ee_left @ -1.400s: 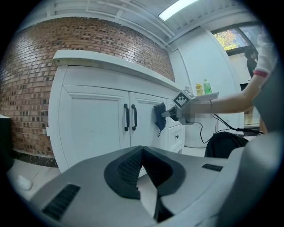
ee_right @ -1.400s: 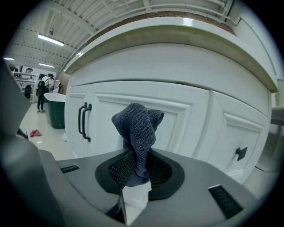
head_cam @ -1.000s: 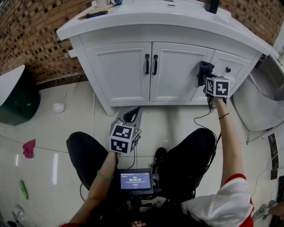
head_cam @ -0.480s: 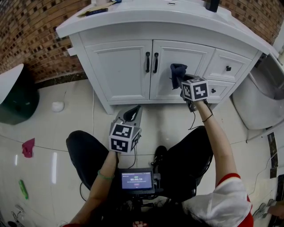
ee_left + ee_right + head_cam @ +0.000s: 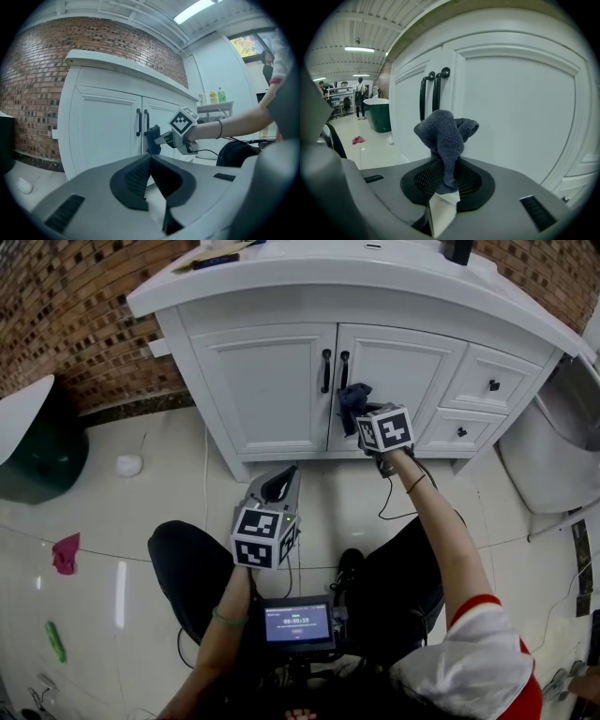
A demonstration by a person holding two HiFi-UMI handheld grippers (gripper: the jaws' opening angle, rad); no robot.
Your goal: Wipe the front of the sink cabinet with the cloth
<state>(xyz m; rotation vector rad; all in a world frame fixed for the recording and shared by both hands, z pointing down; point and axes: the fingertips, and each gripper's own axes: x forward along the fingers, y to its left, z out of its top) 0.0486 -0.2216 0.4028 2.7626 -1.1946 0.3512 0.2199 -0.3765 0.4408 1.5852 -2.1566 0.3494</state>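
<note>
One bunched grey cloth (image 5: 443, 136) stands toward twelve o'clock, pinched in the right hand-held gripper (image 5: 443, 176). The left hand-held gripper (image 5: 150, 161) is closed, empty.

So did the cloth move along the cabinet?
Yes. The cloth slid left across the cabinet front: a second ago it was over by the top drawer, and now it sits right beside the black door handles.

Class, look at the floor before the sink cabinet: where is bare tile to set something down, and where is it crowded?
Bare tile lies front-left of the cabinet, bordered by the green tub, small white lump and pink rag. It is crowded below the right door: right gripper, cloth, cable, left gripper.
</note>
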